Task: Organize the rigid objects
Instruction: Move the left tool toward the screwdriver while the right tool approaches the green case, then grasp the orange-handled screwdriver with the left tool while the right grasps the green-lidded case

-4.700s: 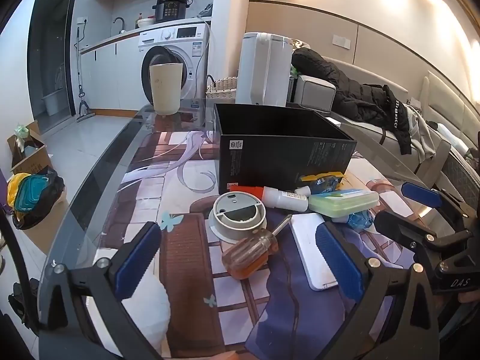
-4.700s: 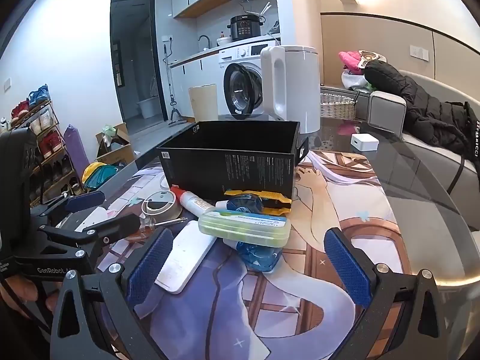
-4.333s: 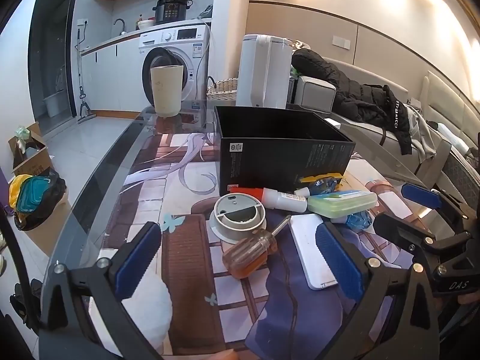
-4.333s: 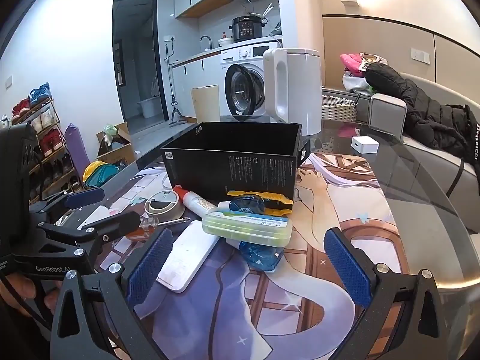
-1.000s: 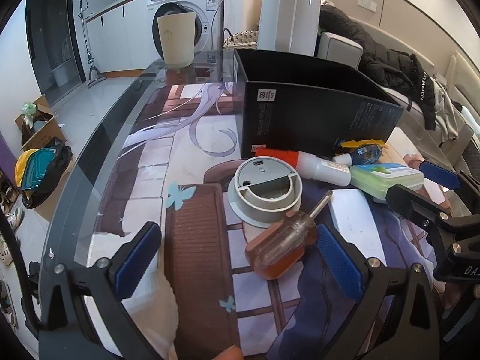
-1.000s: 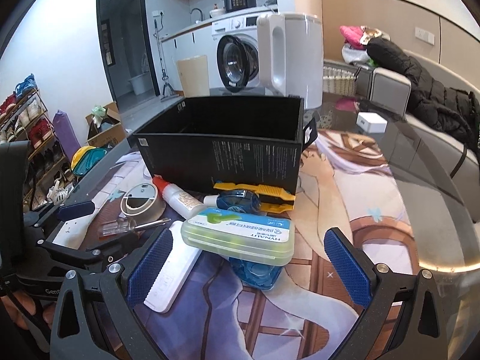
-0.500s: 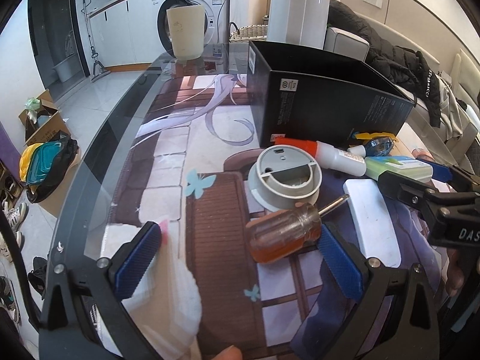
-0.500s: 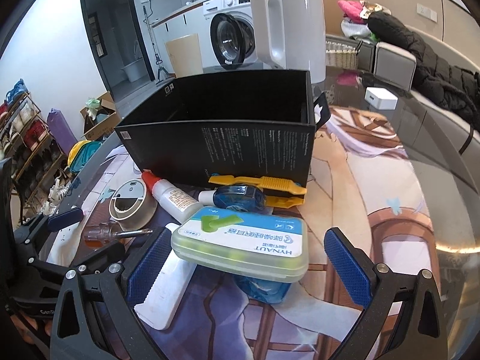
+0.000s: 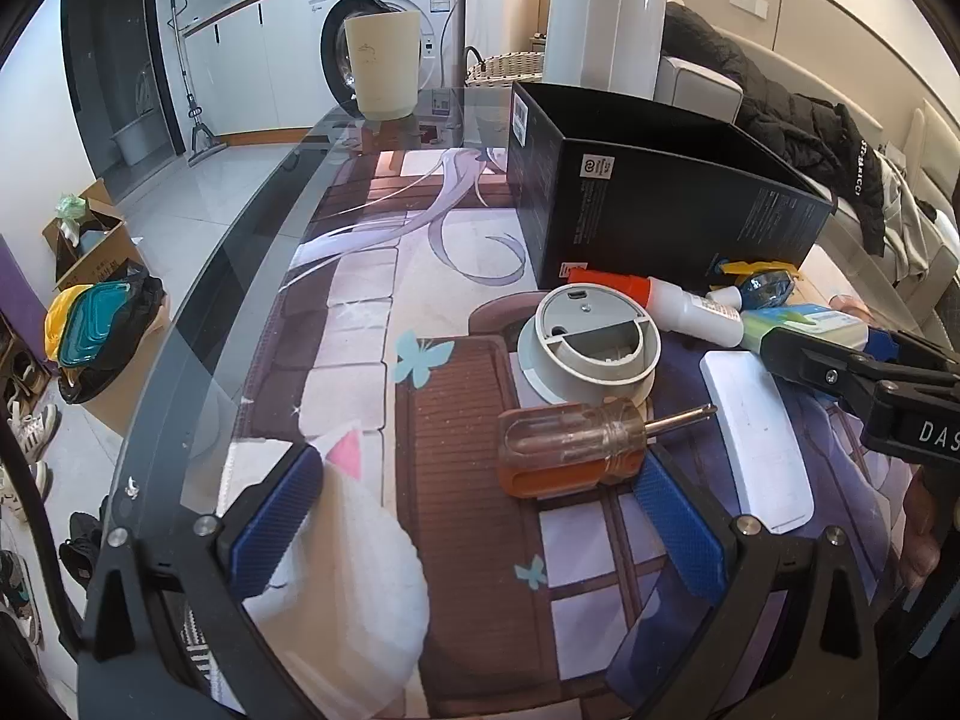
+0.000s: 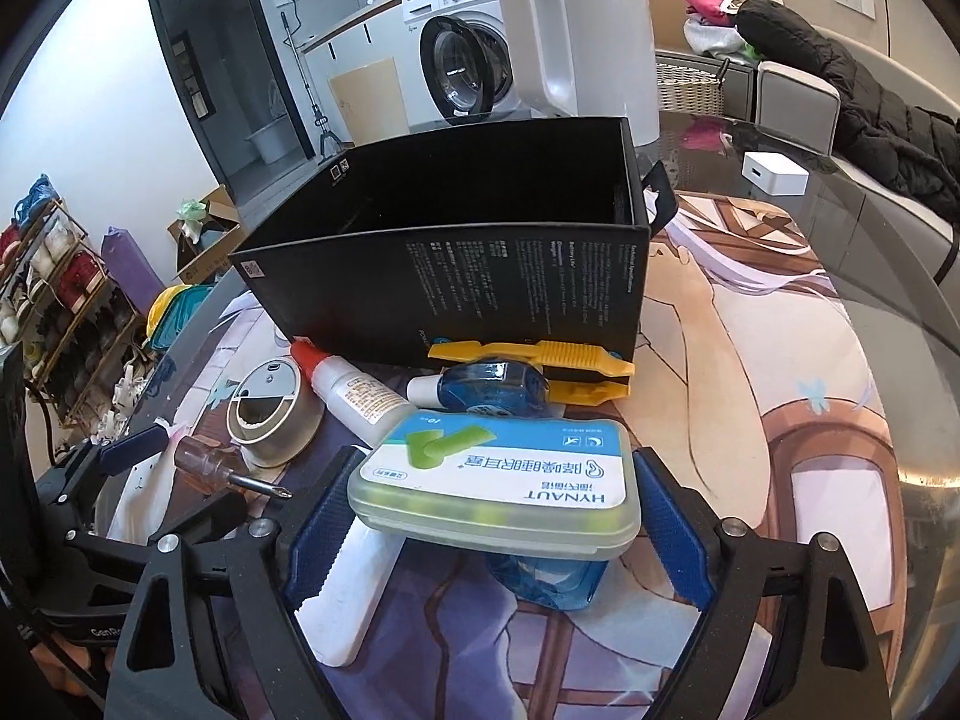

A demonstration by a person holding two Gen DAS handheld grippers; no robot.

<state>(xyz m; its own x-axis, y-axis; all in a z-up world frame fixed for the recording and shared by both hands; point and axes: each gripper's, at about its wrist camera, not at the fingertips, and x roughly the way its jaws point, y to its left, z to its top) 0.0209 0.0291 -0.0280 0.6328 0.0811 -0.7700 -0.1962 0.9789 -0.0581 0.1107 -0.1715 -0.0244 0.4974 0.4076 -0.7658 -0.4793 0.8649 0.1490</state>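
Note:
An open black box [image 10: 456, 276] stands on the glass table, also in the left wrist view [image 9: 654, 210]. In front of it lie a grey round holder [image 9: 591, 348], an amber-handled screwdriver [image 9: 576, 447], a white glue bottle with a red cap [image 10: 351, 390], a blue tape dispenser [image 10: 492, 387], a yellow tool [image 10: 540, 360], a white flat slab [image 9: 759, 438] and a green earplug case [image 10: 498, 492]. My left gripper [image 9: 480, 516] is open, its fingers either side of the screwdriver. My right gripper [image 10: 480, 516] is open, its fingers flanking the earplug case.
A white kettle [image 10: 576, 30] and a small white cube [image 10: 774, 174] stand behind the box. A beige bin [image 9: 381, 66] stands at the far table end. The table's glass edge [image 9: 198, 312] runs along the left. A black jacket [image 10: 852, 84] lies on the sofa.
Both grippers have moved forward and down. The left now brackets the screwdriver. The right now brackets the earplug case. No object has moved.

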